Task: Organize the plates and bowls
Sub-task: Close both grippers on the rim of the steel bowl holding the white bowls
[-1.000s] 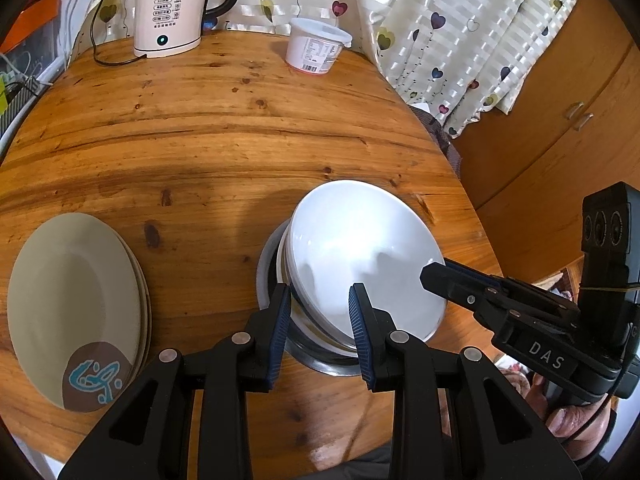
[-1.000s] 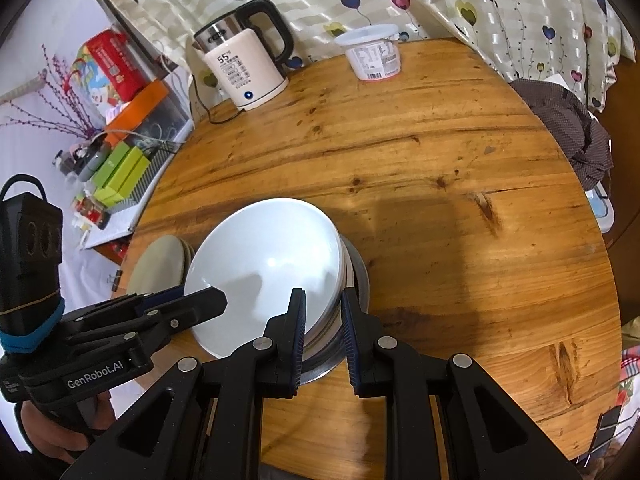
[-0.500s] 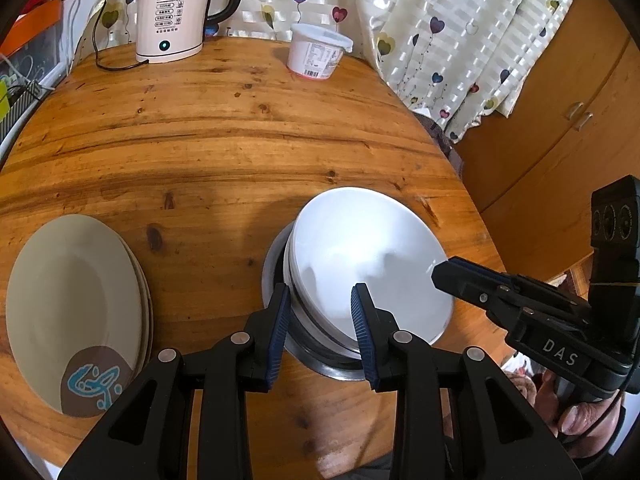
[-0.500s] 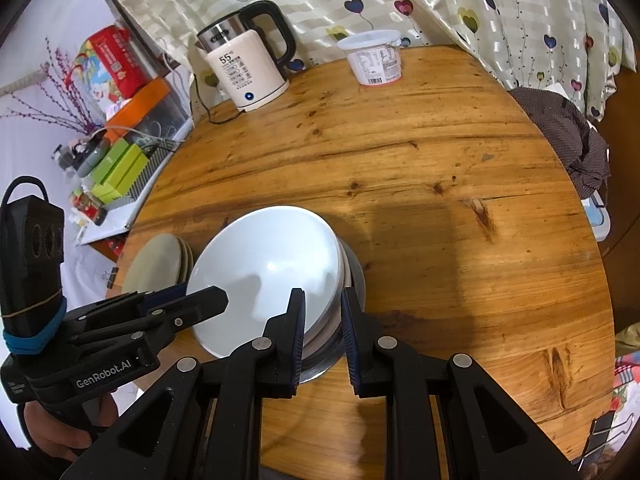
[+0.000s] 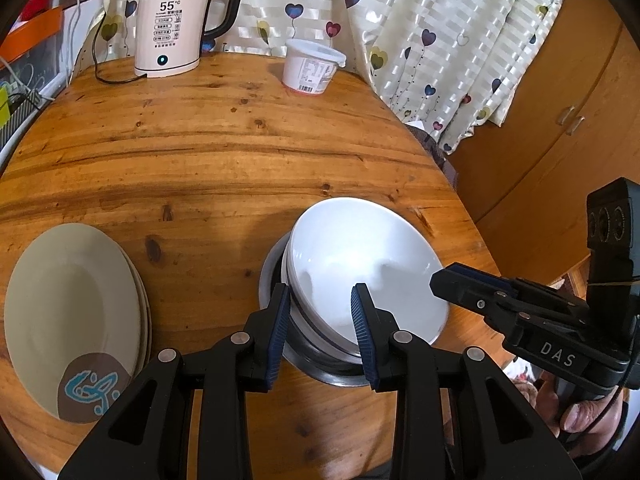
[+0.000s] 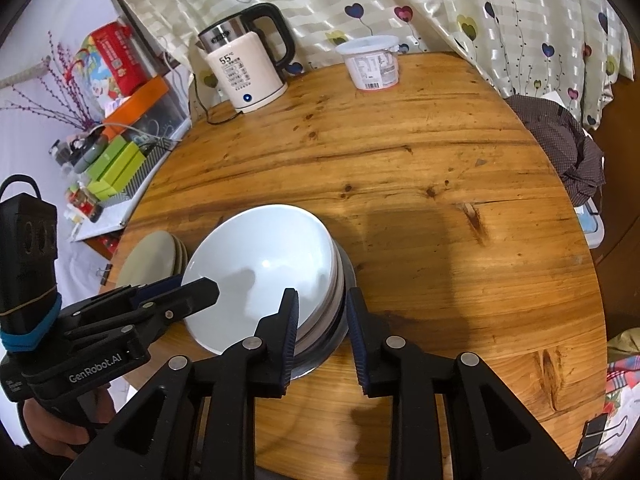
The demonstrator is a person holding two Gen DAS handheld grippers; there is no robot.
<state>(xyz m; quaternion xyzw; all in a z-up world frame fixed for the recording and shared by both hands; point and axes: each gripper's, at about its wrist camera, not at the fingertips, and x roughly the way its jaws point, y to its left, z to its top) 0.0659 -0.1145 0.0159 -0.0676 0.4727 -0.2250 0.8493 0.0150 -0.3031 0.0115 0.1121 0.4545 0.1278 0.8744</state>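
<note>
On my round wooden worktop a steel bowl sits near the edge closest to me, and nested in it I see a stack of white bowls, the top one wide and empty, tilted a little toward my right side. To the left of that stack lies a pile of beige plates, the top plate bearing a brown patch with a blue mark; the plates stand apart from the steel bowl. At the far edge are a kettle reading 55 and a lidded white tub; I cannot see inside either. My left tongs are spread, straddling the near-left rim of the white bowls with a gap showing on each side. My right tongs are also spread around the stack's right rim, not pinching it. Against half a second ago, both pairs have widened: the right ones were nearly pressed on the rim, and the left were narrower too. The bowls and plates lie where they did, and both cameras have drawn back a touch, showing more of the worktop.
</note>
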